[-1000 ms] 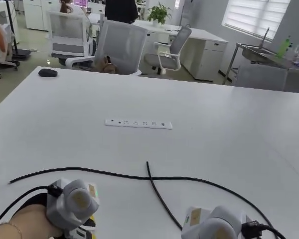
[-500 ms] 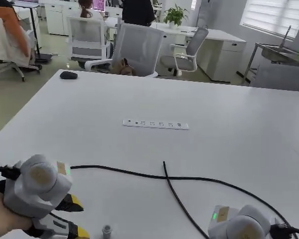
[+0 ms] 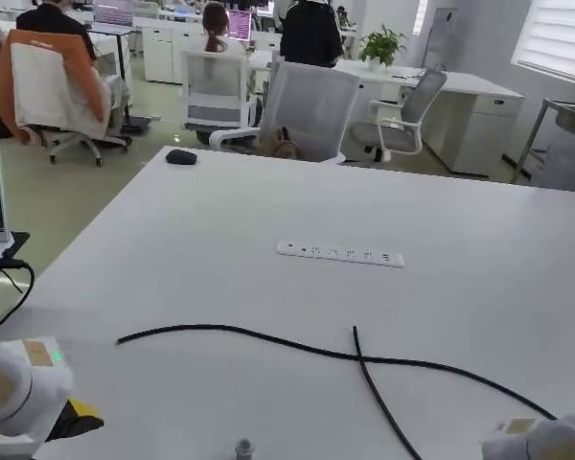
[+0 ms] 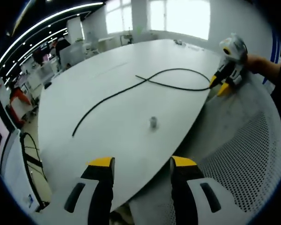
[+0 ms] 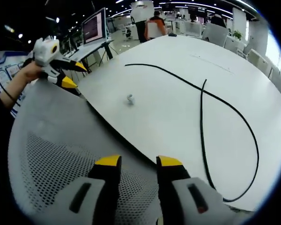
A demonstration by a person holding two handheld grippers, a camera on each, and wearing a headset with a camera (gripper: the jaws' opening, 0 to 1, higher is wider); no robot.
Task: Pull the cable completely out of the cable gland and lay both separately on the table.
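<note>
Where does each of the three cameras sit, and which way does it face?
Left gripper view: on the left gripper, looking along its open jaws at the cable gland and cable; right gripper and right hand at right.
Right gripper view: on the right gripper, over the table; own open jaws below, left hand at left.
Head view: on the headset, facing forward and down; grippers at bottom corners.
Shared: cable gland and cable, in all three.
</note>
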